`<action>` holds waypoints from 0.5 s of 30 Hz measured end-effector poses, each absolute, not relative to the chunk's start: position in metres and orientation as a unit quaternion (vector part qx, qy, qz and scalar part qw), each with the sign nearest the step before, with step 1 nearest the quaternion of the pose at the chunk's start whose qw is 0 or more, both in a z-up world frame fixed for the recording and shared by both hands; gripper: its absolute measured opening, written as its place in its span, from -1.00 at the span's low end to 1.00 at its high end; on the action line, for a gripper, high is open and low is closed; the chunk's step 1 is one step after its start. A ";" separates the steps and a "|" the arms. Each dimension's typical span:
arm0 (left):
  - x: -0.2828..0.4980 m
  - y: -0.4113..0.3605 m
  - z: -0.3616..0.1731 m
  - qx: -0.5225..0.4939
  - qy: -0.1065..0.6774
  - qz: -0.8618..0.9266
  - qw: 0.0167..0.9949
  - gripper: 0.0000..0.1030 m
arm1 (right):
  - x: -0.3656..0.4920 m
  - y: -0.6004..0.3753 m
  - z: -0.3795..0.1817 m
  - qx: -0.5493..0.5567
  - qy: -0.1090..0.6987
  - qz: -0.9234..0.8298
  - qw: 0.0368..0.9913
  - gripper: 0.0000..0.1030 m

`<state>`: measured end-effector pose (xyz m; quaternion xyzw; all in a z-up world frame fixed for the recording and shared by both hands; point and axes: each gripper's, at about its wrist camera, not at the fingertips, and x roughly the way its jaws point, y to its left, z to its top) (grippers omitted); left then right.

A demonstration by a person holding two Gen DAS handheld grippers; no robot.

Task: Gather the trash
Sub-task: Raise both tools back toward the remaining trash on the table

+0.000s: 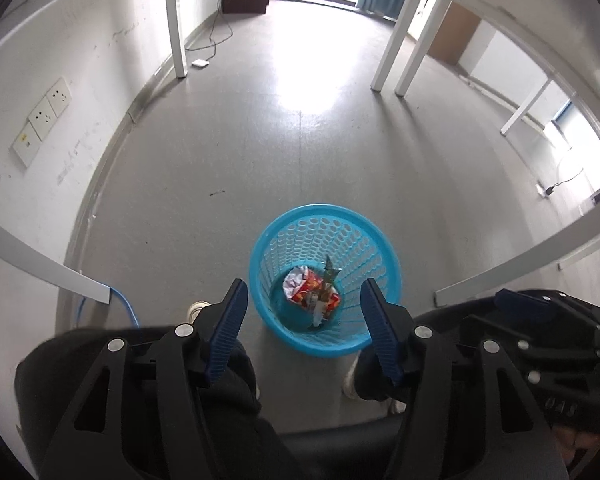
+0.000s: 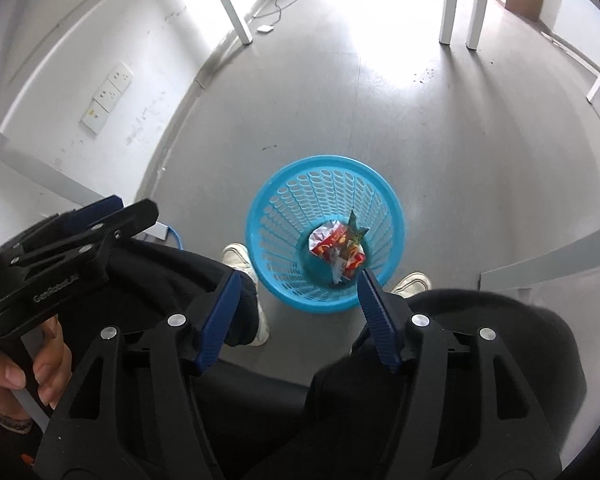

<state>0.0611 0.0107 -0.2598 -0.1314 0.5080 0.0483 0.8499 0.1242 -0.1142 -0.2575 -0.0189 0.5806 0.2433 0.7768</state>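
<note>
Grey floor (image 1: 260,160) bears a blue basket (image 1: 260,264) of wrappers (image 1: 312,292); both grippers gape wide, empty.

the basket (image 1: 380,236) at lower centre is bright sky blue with a lattice of oval holes. the wrappers (image 1: 310,290) inside are red, orange and white. blue ribbed fingers (image 1: 230,332) sit on black frames. the floor (image 1: 300,160) is pale grey, the wall (image 1: 80,60) white.
</note>
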 end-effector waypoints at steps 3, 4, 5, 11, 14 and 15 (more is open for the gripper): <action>0.043 0.010 -0.242 -0.135 0.493 0.045 0.858 0.31 | 0.118 -0.121 -0.240 -0.008 0.567 0.249 0.785 0.15; 0.038 0.011 -0.235 -0.137 0.486 0.044 0.862 0.35 | 0.112 -0.124 -0.231 -0.005 0.559 0.255 0.789 0.19; 0.033 0.012 -0.229 -0.137 0.478 0.043 0.867 0.37 | 0.108 -0.126 -0.223 -0.003 0.550 0.261 0.793 0.22; -0.002 0.018 -0.196 -0.165 0.454 0.032 0.875 0.54 | 0.071 -0.135 -0.179 -0.029 0.490 0.292 0.821 0.39; -0.023 0.021 -0.182 -0.174 0.443 0.029 0.879 0.66 | 0.057 -0.137 -0.159 -0.028 0.466 0.304 0.831 0.47; -0.031 0.022 -0.176 -0.174 0.434 0.030 0.883 0.73 | 0.055 -0.138 -0.152 -0.023 0.459 0.308 0.833 0.48</action>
